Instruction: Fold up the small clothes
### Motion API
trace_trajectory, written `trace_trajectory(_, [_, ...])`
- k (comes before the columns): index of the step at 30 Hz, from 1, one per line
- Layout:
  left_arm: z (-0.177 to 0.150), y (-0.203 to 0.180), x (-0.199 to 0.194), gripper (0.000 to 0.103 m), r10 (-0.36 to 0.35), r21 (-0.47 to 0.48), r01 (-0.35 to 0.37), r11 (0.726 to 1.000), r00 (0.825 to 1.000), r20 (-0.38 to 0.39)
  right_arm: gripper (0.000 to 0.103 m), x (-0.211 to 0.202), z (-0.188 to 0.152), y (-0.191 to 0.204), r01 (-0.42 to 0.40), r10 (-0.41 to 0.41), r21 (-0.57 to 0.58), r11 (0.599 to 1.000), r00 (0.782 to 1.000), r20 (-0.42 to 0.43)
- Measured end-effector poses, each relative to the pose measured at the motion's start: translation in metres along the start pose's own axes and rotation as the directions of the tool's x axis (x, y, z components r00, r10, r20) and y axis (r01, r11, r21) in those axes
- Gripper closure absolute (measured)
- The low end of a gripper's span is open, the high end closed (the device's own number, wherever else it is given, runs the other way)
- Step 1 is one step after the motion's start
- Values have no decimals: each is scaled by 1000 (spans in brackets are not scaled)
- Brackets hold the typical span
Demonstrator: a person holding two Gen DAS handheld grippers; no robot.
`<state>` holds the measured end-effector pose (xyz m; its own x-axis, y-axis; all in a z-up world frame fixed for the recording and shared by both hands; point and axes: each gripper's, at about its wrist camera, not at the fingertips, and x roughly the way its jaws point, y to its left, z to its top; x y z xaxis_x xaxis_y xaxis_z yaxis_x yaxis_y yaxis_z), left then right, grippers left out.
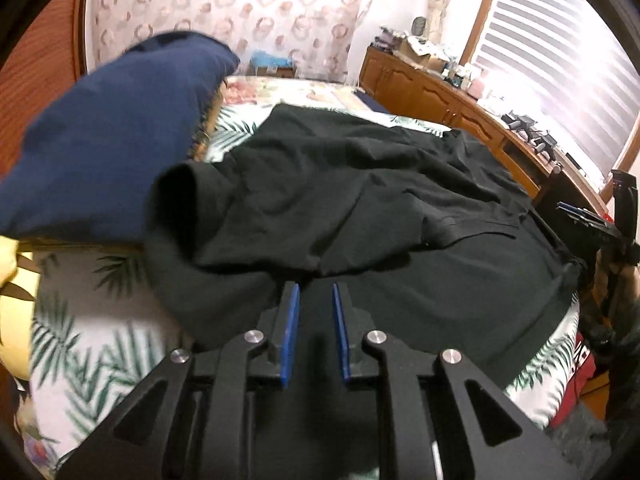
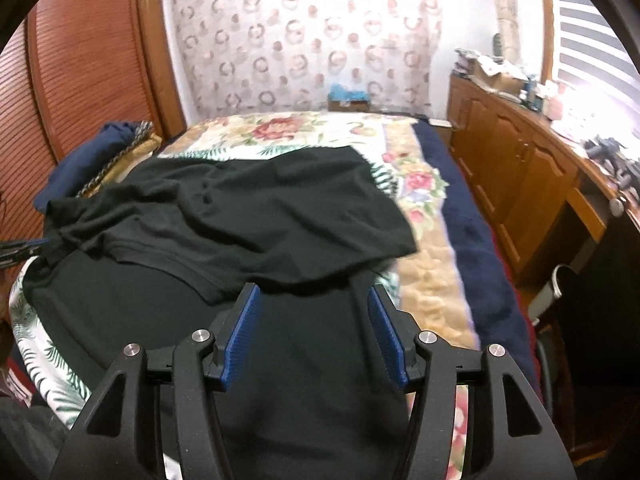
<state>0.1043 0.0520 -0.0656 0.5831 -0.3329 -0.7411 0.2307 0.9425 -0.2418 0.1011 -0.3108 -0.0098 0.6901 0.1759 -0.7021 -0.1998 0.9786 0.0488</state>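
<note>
A black polo shirt (image 1: 340, 184) (image 2: 240, 208) lies on the bed, its far half folded back toward me over the near half. In the left wrist view my left gripper (image 1: 316, 292) hovers over the shirt's near edge; its blue pads stand a narrow gap apart with nothing between them. My right gripper (image 2: 314, 296) hangs over the right side of the shirt, jaws wide apart, with only cloth below them and none pinched. The right gripper also shows at the far right edge of the left wrist view, past the shirt's side.
The bed has a leaf-and-flower bedspread (image 2: 424, 184) with a navy border. A navy pillow (image 1: 100, 140) (image 2: 80, 160) lies at the shirt's left. A cluttered wooden dresser (image 2: 520, 168) (image 1: 440, 96) runs along the right, louvred wooden doors (image 2: 80, 60) along the left.
</note>
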Motion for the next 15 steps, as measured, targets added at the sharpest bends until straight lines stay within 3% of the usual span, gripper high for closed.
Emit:
trace_trajectory(5, [11, 0, 19, 89, -10, -30, 10, 1000, 1000, -17, 46, 29, 9, 17, -20, 18, -39, 999, 998, -53])
trace_trajectory(15, [22, 4, 38, 89, 34, -53, -35, 998, 999, -20, 44, 63, 13, 30, -65, 61, -28, 997, 989, -135])
